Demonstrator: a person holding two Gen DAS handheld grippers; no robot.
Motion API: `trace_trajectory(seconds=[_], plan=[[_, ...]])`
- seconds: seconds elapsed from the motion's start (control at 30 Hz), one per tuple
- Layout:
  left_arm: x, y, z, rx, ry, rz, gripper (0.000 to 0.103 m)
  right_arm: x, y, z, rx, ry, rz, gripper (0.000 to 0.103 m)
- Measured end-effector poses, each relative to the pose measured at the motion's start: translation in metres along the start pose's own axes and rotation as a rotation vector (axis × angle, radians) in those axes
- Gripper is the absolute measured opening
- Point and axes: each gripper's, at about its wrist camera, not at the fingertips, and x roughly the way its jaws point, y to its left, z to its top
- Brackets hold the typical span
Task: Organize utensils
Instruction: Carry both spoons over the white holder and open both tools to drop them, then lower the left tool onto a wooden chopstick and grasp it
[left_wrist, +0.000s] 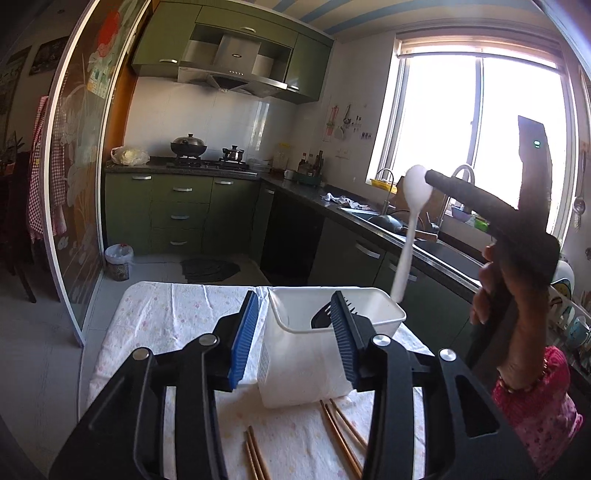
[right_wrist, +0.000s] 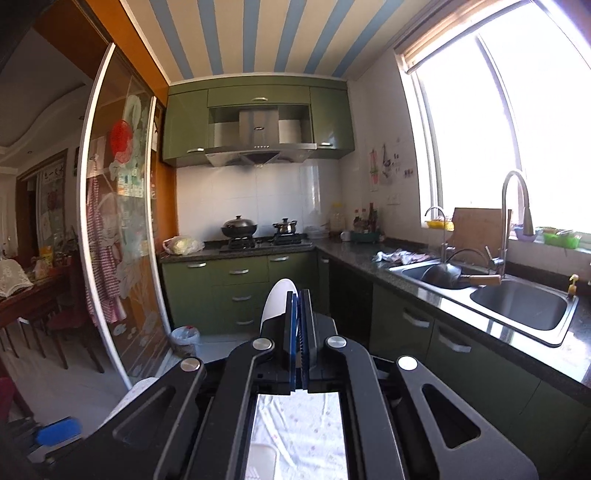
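A white spoon (left_wrist: 408, 229) hangs bowl-up over the white caddy's (left_wrist: 295, 373) far corner — its bowl clenched in the right gripper's (left_wrist: 430, 175) fingers. The left gripper (left_wrist: 293, 338) stands released around the caddy. Chopsticks (left_wrist: 341, 432) lie on the cloth-covered desk (left_wrist: 173, 317).

A white spoon (left_wrist: 408, 229) is held tilted above the white holder (left_wrist: 314, 354); wooden chopsticks (left_wrist: 340, 435) lie before the holder.
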Motion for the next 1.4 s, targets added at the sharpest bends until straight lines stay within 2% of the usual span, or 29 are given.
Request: trace_trajectory(seconds=[0.13, 0.3, 0.4, 0.47, 0.5, 0.6, 0.67, 0.7, 0.77, 0.9, 1.0, 1.17, 1.27, 1.4], plan=[[-0.016, 0.004, -0.006, 0.014, 0.007, 0.004, 0.040, 0.030, 0.009, -0.024, -0.035, 0.055, -0.013, 0.003], [-0.018, 0.010, -0.008, 0.012, 0.029, 0.009, 0.042, 0.021, 0.011, -0.055, -0.048, 0.065, 0.015, 0.003], [-0.016, 0.009, -0.013, 0.012, 0.057, 0.010, 0.042, 0.007, 0.014, -0.070, -0.068, 0.067, 0.041, 0.005], [-0.014, 0.007, -0.017, 0.008, 0.082, 0.009, 0.043, -0.004, 0.013, -0.072, -0.067, 0.069, 0.064, 0.013], [-0.013, 0.006, -0.019, 0.005, 0.096, 0.009, 0.044, -0.013, 0.013, -0.073, -0.066, 0.068, 0.074, 0.013], [-0.014, 0.005, -0.025, 0.005, 0.139, 0.019, 0.047, -0.044, 0.006, -0.077, -0.035, 0.068, 0.102, 0.013], [-0.015, 0.005, -0.030, 0.005, 0.168, 0.034, 0.051, -0.066, -0.005, -0.082, 0.006, 0.075, 0.125, 0.017], [-0.015, 0.006, -0.033, 0.003, 0.188, 0.043, 0.055, -0.077, -0.010, -0.087, 0.021, 0.073, 0.129, 0.023], [-0.011, 0.009, -0.039, -0.012, 0.248, 0.060, 0.056, -0.097, -0.020, -0.100, 0.036, 0.073, 0.117, 0.027], [0.008, 0.019, -0.056, -0.027, 0.413, 0.128, 0.056, -0.116, -0.041, -0.126, 0.086, 0.133, 0.106, 0.027], [0.027, 0.025, -0.073, -0.007, 0.548, 0.187, 0.030, -0.126, -0.056, -0.140, 0.154, 0.180, 0.116, 0.027], [0.055, 0.044, -0.105, -0.082, 0.750, 0.225, 0.028, -0.150, -0.078, -0.160, 0.252, 0.223, 0.133, 0.030], [0.065, 0.049, -0.118, -0.095, 0.813, 0.238, 0.028, -0.162, -0.087, -0.170, 0.295, 0.246, 0.140, 0.030], [0.066, 0.048, -0.121, -0.102, 0.829, 0.224, 0.028, -0.170, -0.098, -0.182, 0.340, 0.278, 0.142, 0.033]])
